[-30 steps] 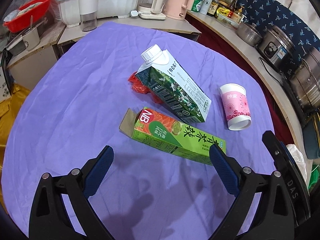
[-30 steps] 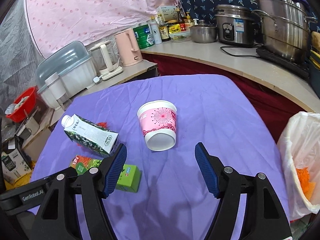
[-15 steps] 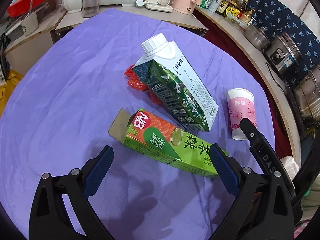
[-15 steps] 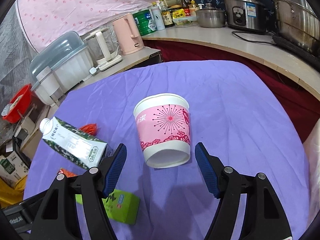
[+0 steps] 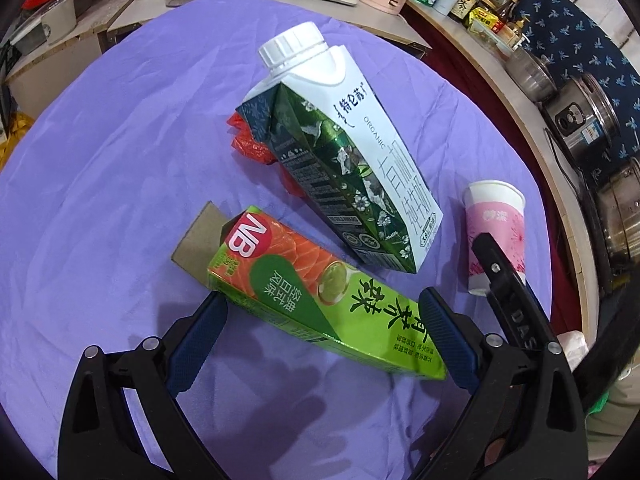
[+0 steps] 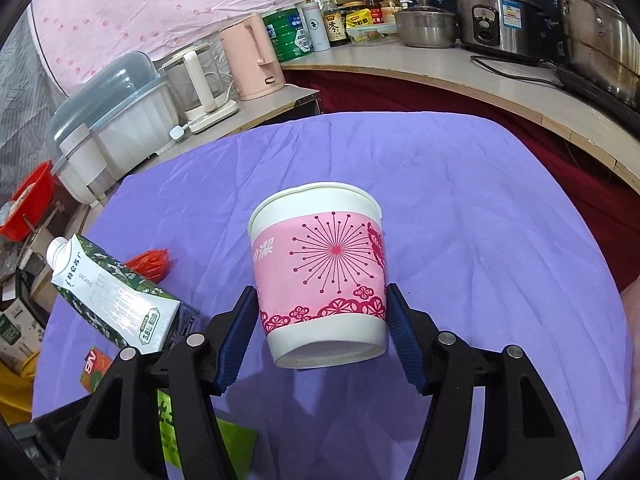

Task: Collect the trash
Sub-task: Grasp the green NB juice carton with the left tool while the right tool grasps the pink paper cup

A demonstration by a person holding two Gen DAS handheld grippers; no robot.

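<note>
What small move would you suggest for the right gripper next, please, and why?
Probably finish closing: the right gripper is closing with the pink cup lying on its side between its pads, which look just short of firm contact.

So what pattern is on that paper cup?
The paper cup is white with a pink band, magenta starburst and flower border; clearest in the right wrist view.

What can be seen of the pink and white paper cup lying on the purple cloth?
The pink and white paper cup lies on its side on the purple cloth, base toward the right wrist camera, rim facing away. A pink band with a dark red starburst and floral border wraps its white body. It sits between the closing jaws of the right gripper, whose blue pads flank its lower sides.
</note>
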